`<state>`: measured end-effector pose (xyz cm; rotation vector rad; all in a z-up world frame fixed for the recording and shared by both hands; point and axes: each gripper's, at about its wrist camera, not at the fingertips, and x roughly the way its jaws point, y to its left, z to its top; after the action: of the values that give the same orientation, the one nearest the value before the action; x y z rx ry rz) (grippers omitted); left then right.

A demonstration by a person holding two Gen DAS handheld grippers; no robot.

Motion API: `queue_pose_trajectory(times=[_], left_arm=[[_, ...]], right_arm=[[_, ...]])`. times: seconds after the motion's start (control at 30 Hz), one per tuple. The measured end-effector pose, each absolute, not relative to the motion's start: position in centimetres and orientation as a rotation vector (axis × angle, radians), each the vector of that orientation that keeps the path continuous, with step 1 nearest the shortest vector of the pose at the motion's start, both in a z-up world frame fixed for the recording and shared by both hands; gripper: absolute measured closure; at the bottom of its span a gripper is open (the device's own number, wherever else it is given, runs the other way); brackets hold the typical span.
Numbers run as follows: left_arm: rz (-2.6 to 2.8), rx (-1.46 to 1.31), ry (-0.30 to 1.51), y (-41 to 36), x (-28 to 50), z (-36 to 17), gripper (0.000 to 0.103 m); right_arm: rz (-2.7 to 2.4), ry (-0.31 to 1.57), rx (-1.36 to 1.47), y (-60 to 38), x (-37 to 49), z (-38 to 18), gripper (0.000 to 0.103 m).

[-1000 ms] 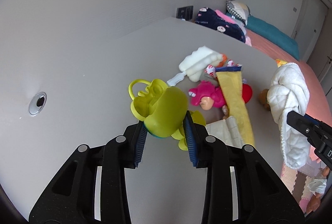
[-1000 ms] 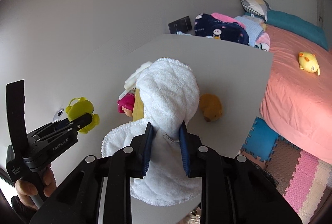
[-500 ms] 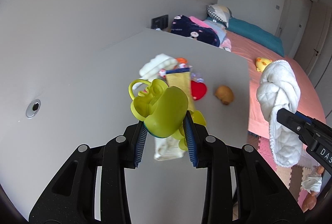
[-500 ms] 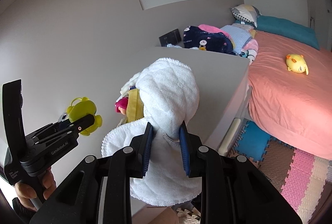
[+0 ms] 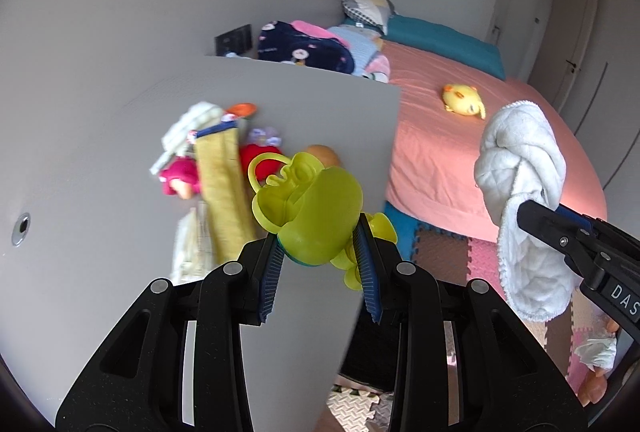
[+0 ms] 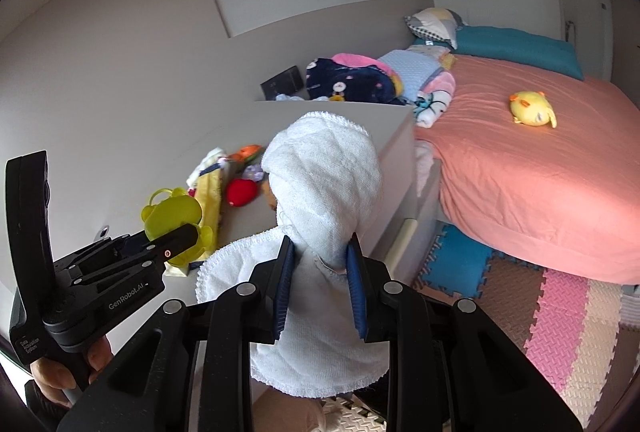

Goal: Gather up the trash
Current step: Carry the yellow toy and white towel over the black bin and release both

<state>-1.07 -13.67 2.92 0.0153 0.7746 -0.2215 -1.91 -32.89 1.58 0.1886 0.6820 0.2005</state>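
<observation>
My left gripper (image 5: 320, 264) is shut on a lime-green plastic toy (image 5: 316, 208) with a loop handle, held in the air over the near part of the grey table (image 5: 100, 136). From the right wrist view the same toy (image 6: 170, 212) shows in the left gripper (image 6: 176, 244), at the left. My right gripper (image 6: 320, 280) is shut on a white quilted cloth (image 6: 324, 184) that hangs bunched above and below the blue pads. That cloth (image 5: 520, 192) also appears at the right of the left wrist view, over the floor beside the table.
Left on the table are a yellow cloth strip (image 5: 224, 188), a pink toy (image 5: 180, 180), a red toy (image 6: 242, 192), a white bundle (image 5: 188, 124) and an orange-brown ball (image 5: 324, 154). A pink bed (image 6: 540, 172) with a yellow plush (image 6: 532, 110) lies right. Foam mats (image 6: 560, 312) cover the floor.
Both grippers have drawn back from the table and a little up, each keeping its load. The table's items look farther off, and the bed and floor mats have come into view.
</observation>
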Motion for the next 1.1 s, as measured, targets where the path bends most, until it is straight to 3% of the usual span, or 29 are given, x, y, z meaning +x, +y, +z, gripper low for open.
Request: queue_pose_trajectory(times=[1.1], left_arm=[[-0.521,0.173,0.889,-29.6,0.0,-1.5,0.069]], right_arm=[[-0.068,0.777,0.286,-45.4,-3.2,-3.2,0.075]])
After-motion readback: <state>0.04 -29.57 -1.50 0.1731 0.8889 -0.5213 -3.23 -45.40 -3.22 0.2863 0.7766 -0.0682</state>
